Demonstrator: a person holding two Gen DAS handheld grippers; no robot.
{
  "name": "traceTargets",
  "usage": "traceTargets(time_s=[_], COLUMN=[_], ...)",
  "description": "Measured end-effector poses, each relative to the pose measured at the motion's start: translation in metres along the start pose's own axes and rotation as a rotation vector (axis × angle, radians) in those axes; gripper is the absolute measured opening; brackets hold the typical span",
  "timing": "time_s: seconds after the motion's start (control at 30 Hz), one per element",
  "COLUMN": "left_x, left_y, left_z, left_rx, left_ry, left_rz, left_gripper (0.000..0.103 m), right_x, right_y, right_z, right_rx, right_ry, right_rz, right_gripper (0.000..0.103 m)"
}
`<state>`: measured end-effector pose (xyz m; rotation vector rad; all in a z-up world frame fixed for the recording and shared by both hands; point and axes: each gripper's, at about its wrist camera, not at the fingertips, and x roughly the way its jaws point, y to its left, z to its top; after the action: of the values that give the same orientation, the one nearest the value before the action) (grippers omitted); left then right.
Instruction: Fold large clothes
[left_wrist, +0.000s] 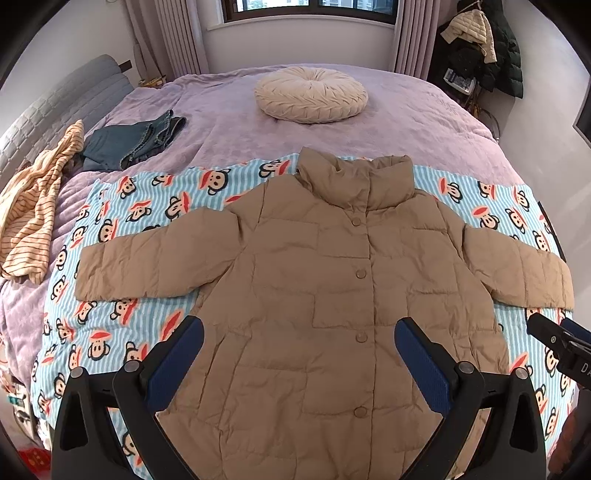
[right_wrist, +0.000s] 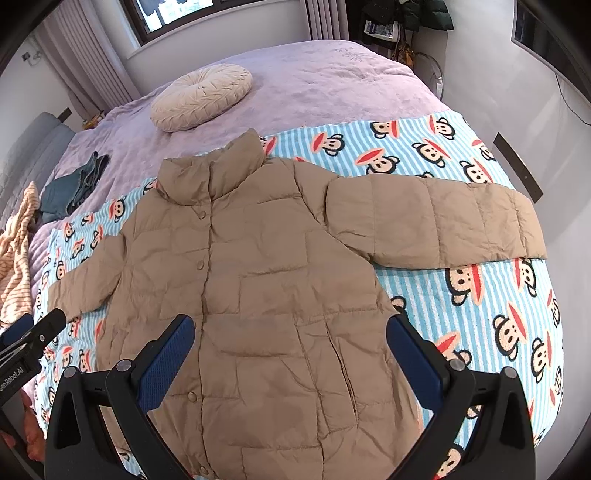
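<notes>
- Writing: "GenRobot.AI" reads on the left tool's body at the left edge of the right wrist view.
- One tan puffer jacket (left_wrist: 332, 295) lies flat and snapped shut on a monkey-print blanket (right_wrist: 480, 295) across the bed (left_wrist: 406, 122), both sleeves spread; five snaps show.
- Two tools: left tool (left_wrist: 299, 354) and right tool (right_wrist: 290, 350) hover over the hem, jaws spread wide, gripping nothing.
- Around: one round cushion (left_wrist: 310, 94), folded jeans (left_wrist: 136, 140), a striped garment (left_wrist: 33, 206), coats (left_wrist: 491, 48) hanging in the corner.
</notes>
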<state>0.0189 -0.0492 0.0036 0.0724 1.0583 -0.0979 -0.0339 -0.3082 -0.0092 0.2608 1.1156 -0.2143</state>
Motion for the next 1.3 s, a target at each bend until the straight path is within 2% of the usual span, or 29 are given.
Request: traceTargets(time_s=[1.3], left_x=[0.0], left_y=[0.013], left_z=[-0.001], left_rx=[-0.043], left_ry=[0.011], left_rz=[-0.007], left_gripper=[0.103], right_x=[-0.001], right_y=[0.002], right_z=[0.0], right_rx=[-0.003], right_ry=[0.0], right_rz=[-0.006], right_gripper=[0.103])
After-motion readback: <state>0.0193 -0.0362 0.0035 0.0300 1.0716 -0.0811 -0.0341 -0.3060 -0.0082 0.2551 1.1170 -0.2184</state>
